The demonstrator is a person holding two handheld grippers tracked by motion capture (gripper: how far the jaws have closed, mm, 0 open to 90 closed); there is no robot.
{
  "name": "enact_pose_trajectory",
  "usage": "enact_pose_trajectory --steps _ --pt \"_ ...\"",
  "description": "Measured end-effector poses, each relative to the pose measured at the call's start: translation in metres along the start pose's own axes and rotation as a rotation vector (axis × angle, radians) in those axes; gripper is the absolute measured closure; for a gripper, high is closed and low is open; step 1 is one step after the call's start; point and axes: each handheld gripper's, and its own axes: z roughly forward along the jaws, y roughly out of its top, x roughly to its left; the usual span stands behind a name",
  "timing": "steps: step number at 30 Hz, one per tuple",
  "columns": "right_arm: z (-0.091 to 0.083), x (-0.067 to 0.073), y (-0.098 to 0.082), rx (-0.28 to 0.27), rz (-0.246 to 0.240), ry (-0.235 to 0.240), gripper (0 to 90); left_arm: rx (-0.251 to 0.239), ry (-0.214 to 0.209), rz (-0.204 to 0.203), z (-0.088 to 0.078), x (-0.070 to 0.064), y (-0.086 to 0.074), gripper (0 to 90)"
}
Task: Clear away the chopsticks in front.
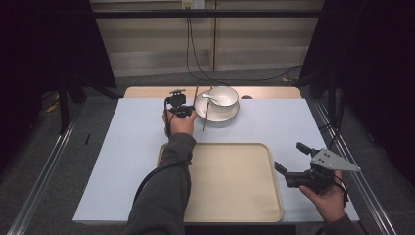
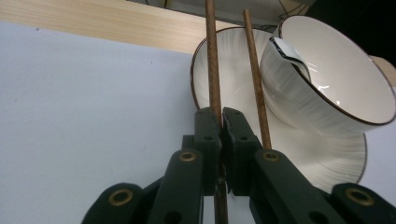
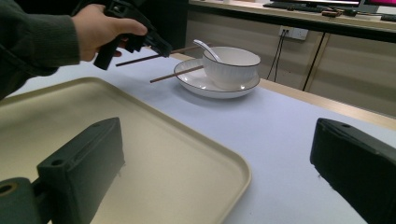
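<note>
One chopstick (image 2: 213, 60) sits pinched between the left gripper's (image 2: 222, 116) jaws, which are clenched tight on the wooden shaft at the far middle of the table. In the right gripper view that stick hangs clear of the cloth, near level, its far end toward the bowl (image 3: 232, 65). Its mate, the second chopstick (image 2: 255, 79), lies just to the right, leaning with its far part on the rim of the plate (image 2: 205, 60) and its near end down on the white tablecloth (image 1: 132, 142). The bowl stands on that plate with a spoon (image 1: 209, 97) resting inside it.

Nearer the person, the beige tray (image 1: 235, 181) lies bare in the middle of the table. At its right edge the right gripper (image 1: 289, 157) hovers with its jaws spread wide and nothing between them.

By my reading, the step in hand is lifting the first stick away from the place setting, most likely to carry it to the tray. The next move calls for drawing the left hand back toward the near side while keeping the stick level, so that its far end does not catch the plate rim or nudge the second stick. The grip sits near the stick's near end, so the long free part may swing; a slow carry and a low release onto the tray would suit.
</note>
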Motion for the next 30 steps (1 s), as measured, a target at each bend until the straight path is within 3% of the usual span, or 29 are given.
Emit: enact_pose_trajectory --steps 8,11,18,24,30 --pt "-0.001 0.001 0.000 0.001 0.001 -0.004 2.2 -0.032 -0.014 -0.028 -0.037 0.012 -0.015 85.4" --pt "0.000 0.002 0.000 0.004 0.000 0.003 2.2 -0.043 -0.025 -0.059 -0.051 0.018 -0.022 85.4" --pt "0.000 0.003 0.000 0.006 -0.007 0.004 2.3 -0.054 -0.017 -0.078 -0.079 0.026 -0.040 85.4" --pt "0.001 0.004 0.000 0.005 -0.008 -0.003 2.3 -0.086 -0.041 -0.117 -0.102 0.027 -0.054 85.4" --pt "0.000 0.003 0.000 0.004 -0.009 -0.003 2.3 -0.085 -0.039 -0.127 -0.119 0.030 -0.069 85.4"
